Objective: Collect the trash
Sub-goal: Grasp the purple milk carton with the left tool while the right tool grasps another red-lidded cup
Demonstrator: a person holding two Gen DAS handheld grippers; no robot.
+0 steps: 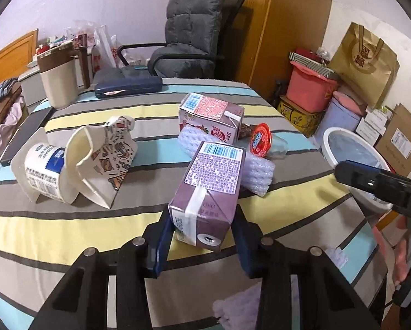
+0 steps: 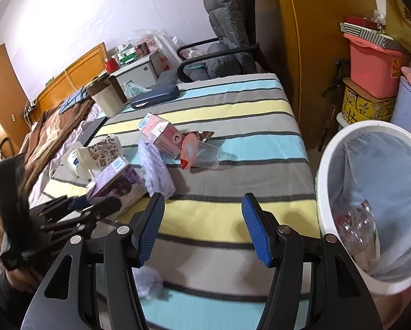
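My left gripper [image 1: 202, 236] is shut on a purple drink carton [image 1: 208, 189] on the striped tablecloth; it also shows in the right wrist view [image 2: 117, 187]. Beyond it lie white bubble wrap [image 1: 257, 173], a pink drink carton [image 1: 213, 121], a red-lidded clear cup [image 1: 262, 140], a crumpled paper bag [image 1: 106, 159] and a white yogurt cup [image 1: 43, 170]. My right gripper [image 2: 202, 220] is open and empty above the table's near edge, beside the white trash bin [image 2: 370, 192], which holds a clear plastic bottle [image 2: 359, 228].
A beige jug [image 1: 58, 82] and a dark blue case [image 1: 128, 86] stand at the table's far side. A grey chair [image 1: 189, 35] is behind. Pink and yellow boxes [image 2: 370, 77] are stacked at the right. A bed lies to the left.
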